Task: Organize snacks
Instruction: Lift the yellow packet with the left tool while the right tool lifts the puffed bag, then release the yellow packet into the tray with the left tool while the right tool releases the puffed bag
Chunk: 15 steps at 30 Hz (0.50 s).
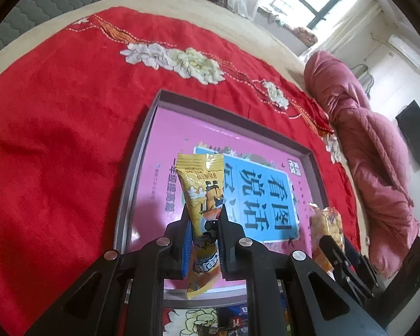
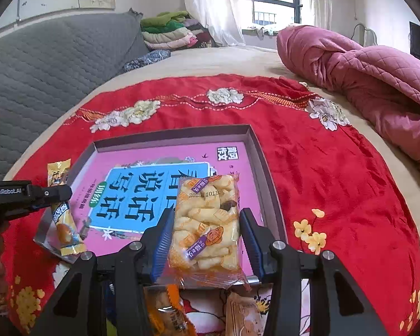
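Both jaws grip: left gripper [image 1: 204, 224] pinches yellow packet [image 1: 203, 193] upright; right gripper [image 2: 205, 232] clamps cracker bag [image 2: 207, 221] lengthwise, over tray [image 2: 254, 151] lower-centre.

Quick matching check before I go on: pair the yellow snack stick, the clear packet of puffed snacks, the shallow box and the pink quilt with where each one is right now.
Things:
1. yellow snack stick
2. clear puffed-snack packet
3. shallow box
4. pink quilt

Places:
A. bunched up on the bed beyond the red cloth
B. in the left tongs
C. lying open on the red cloth
D. in the right tongs

Pairs: 1-B, 2-D, 3-C, 4-A
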Each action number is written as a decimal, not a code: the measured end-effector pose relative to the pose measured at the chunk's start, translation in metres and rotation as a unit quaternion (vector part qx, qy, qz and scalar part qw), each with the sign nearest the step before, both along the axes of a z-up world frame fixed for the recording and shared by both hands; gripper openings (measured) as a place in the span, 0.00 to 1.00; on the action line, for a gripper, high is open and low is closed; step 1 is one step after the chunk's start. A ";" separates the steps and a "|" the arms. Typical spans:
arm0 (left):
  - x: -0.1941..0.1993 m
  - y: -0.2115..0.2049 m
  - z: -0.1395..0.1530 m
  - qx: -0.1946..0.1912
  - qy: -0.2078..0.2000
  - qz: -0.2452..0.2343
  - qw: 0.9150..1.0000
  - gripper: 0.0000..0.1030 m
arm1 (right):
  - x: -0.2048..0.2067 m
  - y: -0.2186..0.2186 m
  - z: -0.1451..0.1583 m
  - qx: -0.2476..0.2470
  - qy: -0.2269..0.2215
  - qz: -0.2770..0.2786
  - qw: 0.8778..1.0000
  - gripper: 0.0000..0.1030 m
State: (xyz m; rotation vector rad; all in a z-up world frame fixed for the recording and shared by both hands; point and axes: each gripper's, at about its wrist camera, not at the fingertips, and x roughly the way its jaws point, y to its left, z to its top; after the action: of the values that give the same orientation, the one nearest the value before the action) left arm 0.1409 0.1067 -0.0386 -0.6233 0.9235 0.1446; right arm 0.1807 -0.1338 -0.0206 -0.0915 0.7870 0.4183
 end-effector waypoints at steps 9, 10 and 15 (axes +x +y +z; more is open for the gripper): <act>-0.002 0.000 -0.006 -0.003 0.013 -0.003 1.000 0.17 | 0.008 -0.001 -0.012 -0.011 0.013 -0.012 1.000 0.47; -0.002 0.000 -0.007 -0.004 0.016 -0.003 1.000 0.18 | 0.008 -0.002 -0.013 -0.012 0.015 -0.012 1.000 0.47; -0.004 0.002 -0.008 -0.007 0.022 0.001 1.000 0.27 | 0.010 -0.007 -0.017 -0.012 0.026 -0.020 0.999 0.47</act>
State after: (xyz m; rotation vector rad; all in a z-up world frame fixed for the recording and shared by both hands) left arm 0.1367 0.1092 -0.0467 -0.6361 0.9672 0.1539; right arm 0.1910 -0.1407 -0.0375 -0.0877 0.8433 0.3748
